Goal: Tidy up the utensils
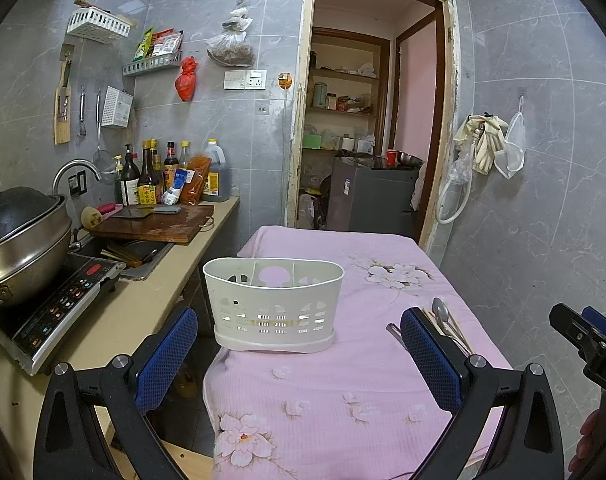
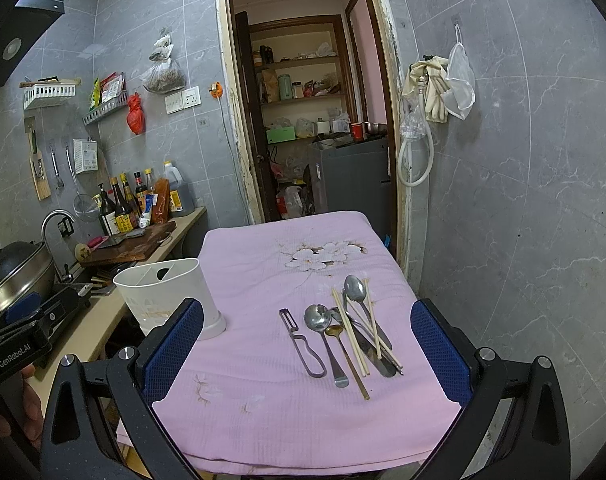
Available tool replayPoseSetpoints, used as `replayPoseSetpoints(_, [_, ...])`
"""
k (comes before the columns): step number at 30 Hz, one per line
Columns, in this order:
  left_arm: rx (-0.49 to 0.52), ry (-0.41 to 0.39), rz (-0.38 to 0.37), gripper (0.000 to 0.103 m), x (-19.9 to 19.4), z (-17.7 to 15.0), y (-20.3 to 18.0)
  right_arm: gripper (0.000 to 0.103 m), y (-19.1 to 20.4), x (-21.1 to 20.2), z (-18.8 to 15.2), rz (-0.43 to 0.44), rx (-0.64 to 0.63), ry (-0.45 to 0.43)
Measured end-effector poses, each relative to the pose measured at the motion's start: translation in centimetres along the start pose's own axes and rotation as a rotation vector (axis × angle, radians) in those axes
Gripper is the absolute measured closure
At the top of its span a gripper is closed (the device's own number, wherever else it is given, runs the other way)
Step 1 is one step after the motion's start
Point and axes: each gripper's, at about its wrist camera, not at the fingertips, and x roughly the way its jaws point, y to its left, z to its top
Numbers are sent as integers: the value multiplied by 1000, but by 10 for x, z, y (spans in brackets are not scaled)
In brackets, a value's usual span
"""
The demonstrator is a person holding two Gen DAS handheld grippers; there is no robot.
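We hold the left gripper [image 1: 299, 354] and right gripper [image 2: 307, 354] wide apart, empty, above the pink cloth [image 2: 263, 380]. Utensils [image 2: 343, 340] lie heaped between the right fingers; the white caddy [image 1: 273, 304] stands left, beyond.

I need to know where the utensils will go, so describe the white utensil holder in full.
The white utensil holder is an oval tub that looks like plastic, upright on a slightly wider base. Slots pierce its lower wall, inner dividers split it into compartments, and a rounded cutout shows in its back wall. No utensil sticks out above the rim. It stands at the left edge of the pink floral cloth, apart from the utensils and both tongs.
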Motion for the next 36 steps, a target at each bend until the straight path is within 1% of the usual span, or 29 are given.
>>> replayPoseSetpoints(27, [-1,4,0,1,0,-1,0,1,-2,1,1,0,4,6])
replayPoseSetpoints(32, [1,8,-3,1,5,-2,-8,1,2,-1,-3,-5,6,9])
replayPoseSetpoints(34, [3,10,-5,1,6,-3,-11,1,-1,6,-7,-5,8,11])
replayPoseSetpoints(35, [5,12,-10,1,7,-2,-21,1,-2,6,-7,-7,8,12])
replayPoseSetpoints(36, [5,13,-11,1,8,-3,-23,1,-3,7,-6,-8,7,13])
